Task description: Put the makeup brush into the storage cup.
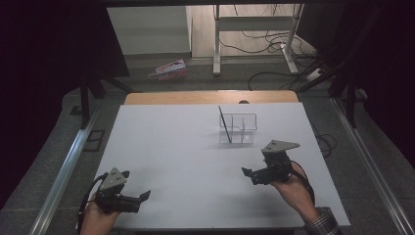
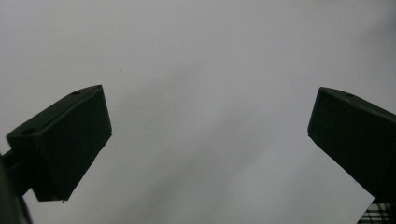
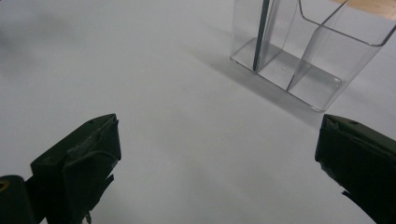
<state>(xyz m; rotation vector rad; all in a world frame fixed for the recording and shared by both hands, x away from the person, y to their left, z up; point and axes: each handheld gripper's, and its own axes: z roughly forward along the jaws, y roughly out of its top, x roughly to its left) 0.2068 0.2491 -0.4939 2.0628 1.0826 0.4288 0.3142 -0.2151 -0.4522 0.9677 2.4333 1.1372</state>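
Clear plastic organizer (image 1: 238, 128), boxy, holds a thin dark rod (image 1: 224, 124); both claws released.

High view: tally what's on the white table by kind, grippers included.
Clear compartmented holder: 1
Thin dark stick standing in the holder: 1
Grippers, left gripper and right gripper, both open: 2
Total: 4

One clear organizer (image 1: 238, 128); one dark stick (image 1: 225, 125); two tools.
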